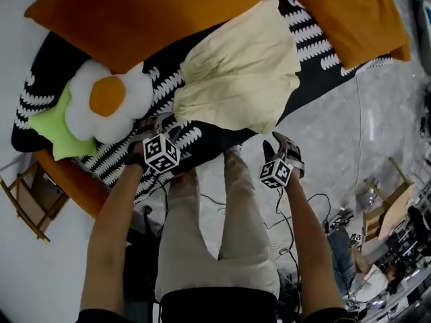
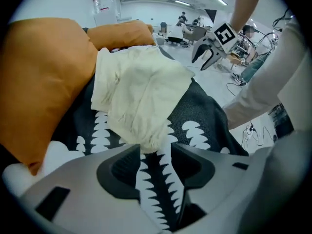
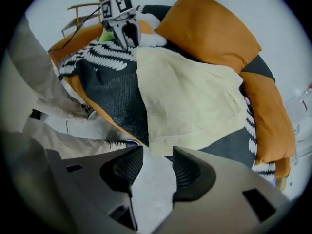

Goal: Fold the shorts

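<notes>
We hold both tools at the near edge of a black blanket [image 1: 202, 143] with white markings (orange pillows [image 1: 148, 12] and an egg-shaped cushion [image 1: 108, 99] lie on it). The pale yellow shorts [image 1: 239, 66] lie rumpled on the blanket. The left gripper [image 2: 156, 152] stands spread, with the hem of the shorts at its tips. The right gripper [image 3: 152, 155] stands spread over grey floor [image 1: 337, 133], just short of the shorts.

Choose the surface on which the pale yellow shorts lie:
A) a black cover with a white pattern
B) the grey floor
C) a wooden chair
A: the head view shows the shorts spread flat on the black cover with its white pattern, above the floor.
</notes>
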Action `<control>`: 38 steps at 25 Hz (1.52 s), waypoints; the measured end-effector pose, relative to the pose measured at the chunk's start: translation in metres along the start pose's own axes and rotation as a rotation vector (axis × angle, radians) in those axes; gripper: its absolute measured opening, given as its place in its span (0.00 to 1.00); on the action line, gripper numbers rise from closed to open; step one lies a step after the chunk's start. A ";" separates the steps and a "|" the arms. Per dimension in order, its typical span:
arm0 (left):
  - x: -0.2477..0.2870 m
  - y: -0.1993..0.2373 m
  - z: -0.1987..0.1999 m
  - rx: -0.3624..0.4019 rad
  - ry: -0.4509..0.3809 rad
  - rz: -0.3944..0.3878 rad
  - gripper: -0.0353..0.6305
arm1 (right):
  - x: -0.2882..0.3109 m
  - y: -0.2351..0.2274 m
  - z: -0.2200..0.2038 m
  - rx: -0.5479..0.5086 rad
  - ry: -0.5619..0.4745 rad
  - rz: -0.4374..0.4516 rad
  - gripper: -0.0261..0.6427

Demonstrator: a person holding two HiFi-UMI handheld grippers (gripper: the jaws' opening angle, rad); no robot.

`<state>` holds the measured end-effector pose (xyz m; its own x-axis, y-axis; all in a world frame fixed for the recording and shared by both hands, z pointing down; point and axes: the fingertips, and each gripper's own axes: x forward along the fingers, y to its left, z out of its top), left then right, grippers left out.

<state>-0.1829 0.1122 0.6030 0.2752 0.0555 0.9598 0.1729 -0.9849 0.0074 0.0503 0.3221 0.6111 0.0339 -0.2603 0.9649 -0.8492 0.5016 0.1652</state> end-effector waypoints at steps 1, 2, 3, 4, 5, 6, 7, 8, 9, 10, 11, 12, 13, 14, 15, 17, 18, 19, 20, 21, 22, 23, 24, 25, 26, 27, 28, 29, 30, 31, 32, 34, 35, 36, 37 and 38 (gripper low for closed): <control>0.016 -0.001 0.004 0.007 0.000 0.004 0.36 | 0.018 0.000 -0.004 -0.042 -0.005 -0.012 0.34; 0.028 -0.001 0.008 0.023 0.002 0.006 0.36 | 0.032 0.000 -0.007 -0.081 -0.005 -0.030 0.35; 0.035 -0.002 0.011 0.045 0.008 0.008 0.36 | 0.040 -0.003 -0.009 -0.113 -0.001 -0.057 0.35; 0.036 -0.002 0.013 0.066 0.015 0.011 0.36 | 0.042 -0.007 -0.009 -0.131 0.003 -0.094 0.34; 0.032 -0.001 0.014 0.082 0.021 0.016 0.34 | 0.038 -0.014 -0.008 -0.135 0.004 -0.137 0.26; 0.024 0.000 0.016 0.090 0.022 0.024 0.25 | 0.029 -0.022 -0.005 -0.123 0.000 -0.178 0.14; 0.015 0.000 0.016 0.093 0.014 0.032 0.16 | 0.017 -0.029 -0.002 -0.098 -0.005 -0.206 0.09; 0.005 -0.002 0.017 0.091 0.002 0.039 0.13 | 0.006 -0.033 0.000 -0.067 -0.011 -0.220 0.09; -0.005 -0.005 0.017 0.086 -0.013 0.039 0.13 | -0.007 -0.037 0.000 -0.037 -0.015 -0.225 0.09; -0.015 -0.011 0.018 0.075 -0.028 0.031 0.13 | -0.020 -0.039 -0.002 -0.018 -0.018 -0.229 0.08; -0.025 -0.020 0.022 0.058 -0.044 0.016 0.12 | -0.034 -0.044 -0.006 -0.010 -0.017 -0.238 0.08; -0.035 -0.028 0.028 0.039 -0.062 -0.002 0.12 | -0.050 -0.050 -0.012 -0.015 -0.012 -0.248 0.08; -0.044 -0.037 0.036 0.022 -0.080 -0.017 0.12 | -0.066 -0.059 -0.018 -0.028 -0.003 -0.258 0.08; -0.053 -0.044 0.046 0.011 -0.100 -0.028 0.12 | -0.082 -0.070 -0.026 -0.042 0.010 -0.267 0.08; -0.061 -0.052 0.056 0.005 -0.120 -0.036 0.12 | -0.098 -0.081 -0.033 -0.052 0.022 -0.274 0.08; -0.075 -0.071 0.073 -0.003 -0.157 -0.068 0.12 | -0.129 -0.098 -0.044 -0.060 0.041 -0.274 0.08; -0.081 -0.082 0.079 -0.003 -0.168 -0.093 0.12 | -0.142 -0.104 -0.048 -0.062 0.044 -0.264 0.08; -0.086 -0.093 0.083 0.002 -0.173 -0.119 0.12 | -0.151 -0.107 -0.051 -0.063 0.046 -0.244 0.08; -0.091 -0.106 0.085 0.012 -0.172 -0.146 0.12 | -0.157 -0.107 -0.055 -0.069 0.050 -0.212 0.08; -0.095 -0.119 0.086 0.025 -0.168 -0.173 0.12 | -0.162 -0.105 -0.059 -0.083 0.058 -0.172 0.08; -0.098 -0.132 0.087 0.038 -0.165 -0.199 0.12 | -0.165 -0.102 -0.066 -0.108 0.071 -0.129 0.08; -0.100 -0.145 0.089 0.046 -0.166 -0.224 0.12 | -0.169 -0.099 -0.073 -0.140 0.085 -0.090 0.08; -0.102 -0.157 0.090 0.045 -0.170 -0.245 0.12 | -0.173 -0.097 -0.079 -0.171 0.096 -0.057 0.08; -0.104 -0.167 0.091 0.032 -0.178 -0.265 0.12 | -0.177 -0.095 -0.084 -0.196 0.104 -0.034 0.08; -0.105 -0.175 0.092 0.005 -0.190 -0.284 0.12 | -0.181 -0.095 -0.087 -0.211 0.106 -0.019 0.08; -0.107 -0.180 0.093 -0.035 -0.204 -0.303 0.12 | -0.184 -0.098 -0.087 -0.217 0.104 -0.011 0.08; -0.110 -0.181 0.095 -0.088 -0.222 -0.321 0.12 | -0.186 -0.104 -0.083 -0.220 0.100 -0.007 0.08; -0.111 -0.178 0.096 -0.150 -0.240 -0.337 0.12 | -0.186 -0.113 -0.075 -0.226 0.093 -0.008 0.08; -0.111 -0.171 0.098 -0.214 -0.256 -0.346 0.12 | -0.184 -0.126 -0.063 -0.237 0.082 -0.014 0.08; -0.111 -0.161 0.099 -0.273 -0.268 -0.346 0.12 | -0.180 -0.141 -0.049 -0.252 0.068 -0.024 0.08; -0.110 -0.150 0.100 -0.319 -0.277 -0.337 0.12 | -0.175 -0.157 -0.033 -0.270 0.051 -0.038 0.08; -0.110 -0.123 0.100 -0.381 -0.294 -0.293 0.12 | -0.163 -0.189 0.005 -0.300 0.014 -0.069 0.08; -0.112 -0.108 0.099 -0.408 -0.307 -0.262 0.12 | -0.156 -0.205 0.025 -0.310 -0.004 -0.083 0.08; -0.115 -0.092 0.098 -0.441 -0.324 -0.226 0.12 | -0.147 -0.220 0.047 -0.316 -0.021 -0.094 0.08; -0.117 -0.075 0.097 -0.485 -0.342 -0.190 0.12 | -0.136 -0.235 0.071 -0.321 -0.039 -0.105 0.08; -0.119 -0.057 0.094 -0.536 -0.360 -0.156 0.12 | -0.123 -0.250 0.096 -0.324 -0.058 -0.117 0.08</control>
<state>-0.1368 0.1775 0.4625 0.6001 0.1636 0.7830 -0.2326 -0.9009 0.3665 0.2080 0.1496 0.4316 0.0833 -0.3735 0.9239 -0.6295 0.6990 0.3393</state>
